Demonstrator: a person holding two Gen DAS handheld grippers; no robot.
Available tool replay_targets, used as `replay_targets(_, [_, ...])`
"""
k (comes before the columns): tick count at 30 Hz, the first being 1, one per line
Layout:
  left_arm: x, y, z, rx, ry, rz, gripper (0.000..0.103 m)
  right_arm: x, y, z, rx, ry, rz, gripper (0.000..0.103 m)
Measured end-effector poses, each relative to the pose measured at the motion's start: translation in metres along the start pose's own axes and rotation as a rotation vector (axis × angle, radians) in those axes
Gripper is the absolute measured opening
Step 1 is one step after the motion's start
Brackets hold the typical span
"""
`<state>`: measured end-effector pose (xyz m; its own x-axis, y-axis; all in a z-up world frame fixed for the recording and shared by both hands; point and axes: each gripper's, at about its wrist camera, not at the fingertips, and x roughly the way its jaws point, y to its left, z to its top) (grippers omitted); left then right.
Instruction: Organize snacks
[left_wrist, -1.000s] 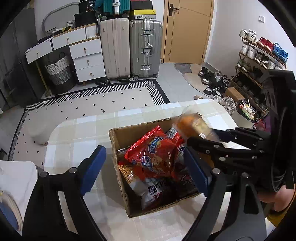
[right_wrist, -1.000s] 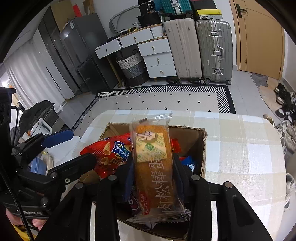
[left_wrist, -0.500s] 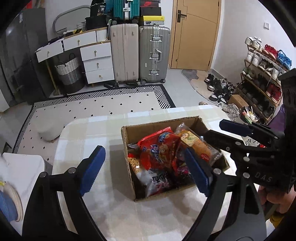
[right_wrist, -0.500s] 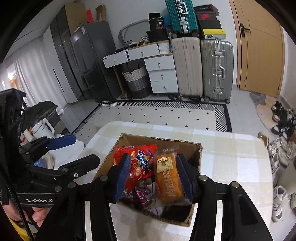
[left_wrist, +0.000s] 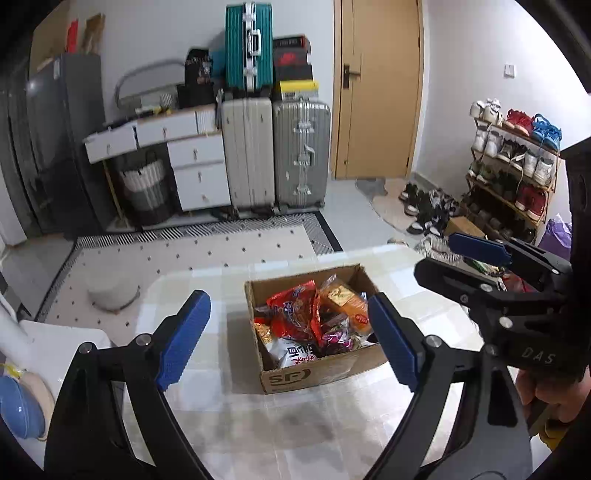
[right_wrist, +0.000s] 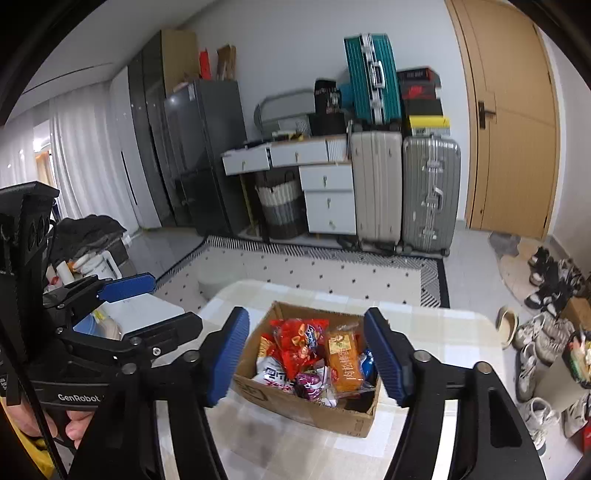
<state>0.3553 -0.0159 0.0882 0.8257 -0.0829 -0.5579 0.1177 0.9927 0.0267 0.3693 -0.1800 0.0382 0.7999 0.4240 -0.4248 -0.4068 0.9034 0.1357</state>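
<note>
Crinkly snack packets (left_wrist: 295, 314), red, white and purple, plus an orange cake bar (right_wrist: 345, 360), fill the open cardboard box (left_wrist: 321, 371) on the checked worktop (left_wrist: 236, 413). Left tongs (left_wrist: 290, 339) gape wide, empty; right tongs (right_wrist: 306, 356) are opening, gripping nothing.

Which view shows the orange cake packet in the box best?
The right wrist view: the orange cake packet lies face-up with its printed label showing between the opening fingers. In the left wrist view the packet is foreshortened, partly behind the red bag.

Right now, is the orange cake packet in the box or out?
In. The orange cake packet lies inside the cardboard box beside the red bag; no claw touches it.
</note>
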Motion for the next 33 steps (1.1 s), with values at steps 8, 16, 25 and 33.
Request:
replay_targets(8, [-0.117, -0.014, -0.008, -0.022, -0.131, 0.024, 0.102, -0.089, 0.027, -0.006, -0.001, -0.141, 0.023, 0.087])
replay_targets(16, [-0.232, -0.009, -0.039, -0.032, -0.265, 0.030, 0.102, -0.179, 0.064, -0.029, -0.073, -0.275, 0.009, 0.102])
replay_targets(25, [-0.319, 0.008, -0.104, -0.070, -0.350, 0.107, 0.102, -0.249, 0.095, -0.087, -0.134, -0.424, -0.028, 0.103])
replay_targets(33, [-0.305, 0.042, -0.164, -0.160, -0.380, 0.181, 0.102, -0.255, 0.082, -0.164, -0.104, -0.500, -0.110, 0.103])
